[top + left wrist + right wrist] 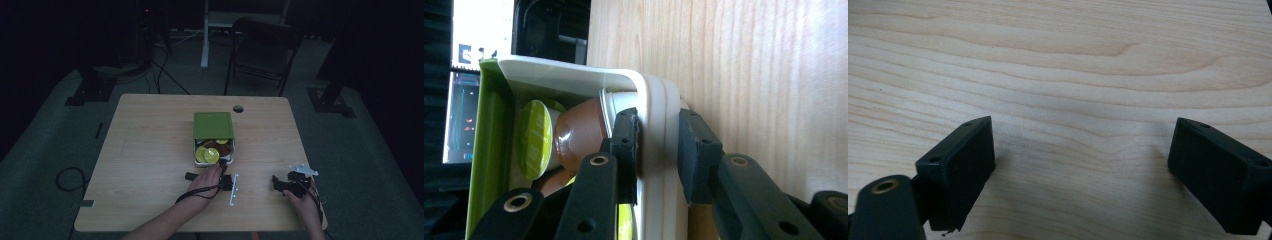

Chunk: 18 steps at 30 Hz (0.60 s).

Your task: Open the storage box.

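A white box stands mid-table, with a green lid slid back over its far half. Inside it lie several coffee capsules, some yellow-green on top and some brown. In the left gripper view, my left gripper is shut on the box's near wall, one pad inside and one outside. A brown capsule and a green-topped one lie just behind the inner pad. My right gripper rests near the table's front right, open, with bare wood between its fingers.
The wooden table has a round cable hole behind the box. A dark chair stands beyond the far edge. A cable loop lies on the floor at the left.
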### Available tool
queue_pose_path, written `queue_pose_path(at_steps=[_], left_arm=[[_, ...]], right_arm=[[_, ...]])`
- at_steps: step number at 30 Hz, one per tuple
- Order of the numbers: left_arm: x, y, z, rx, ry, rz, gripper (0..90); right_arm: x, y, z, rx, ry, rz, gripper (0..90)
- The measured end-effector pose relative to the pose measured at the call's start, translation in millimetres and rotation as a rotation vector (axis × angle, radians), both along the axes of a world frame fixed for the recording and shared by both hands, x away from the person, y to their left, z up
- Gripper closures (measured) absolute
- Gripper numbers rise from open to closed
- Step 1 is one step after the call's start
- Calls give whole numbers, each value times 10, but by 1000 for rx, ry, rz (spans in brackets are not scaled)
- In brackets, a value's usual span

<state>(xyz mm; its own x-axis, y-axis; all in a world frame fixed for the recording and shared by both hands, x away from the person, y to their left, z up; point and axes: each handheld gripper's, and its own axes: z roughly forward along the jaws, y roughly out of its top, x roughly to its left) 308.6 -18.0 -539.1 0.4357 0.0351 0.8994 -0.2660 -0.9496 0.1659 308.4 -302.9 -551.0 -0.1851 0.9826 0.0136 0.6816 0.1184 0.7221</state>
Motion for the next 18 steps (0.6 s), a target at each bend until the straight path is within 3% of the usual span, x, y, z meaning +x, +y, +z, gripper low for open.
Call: queue_pose_path(at_steps=[18], left_arm=[[-301, 4, 26, 18, 22, -26, 727]], right_arm=[[0, 0, 0, 0, 0, 0, 110]])
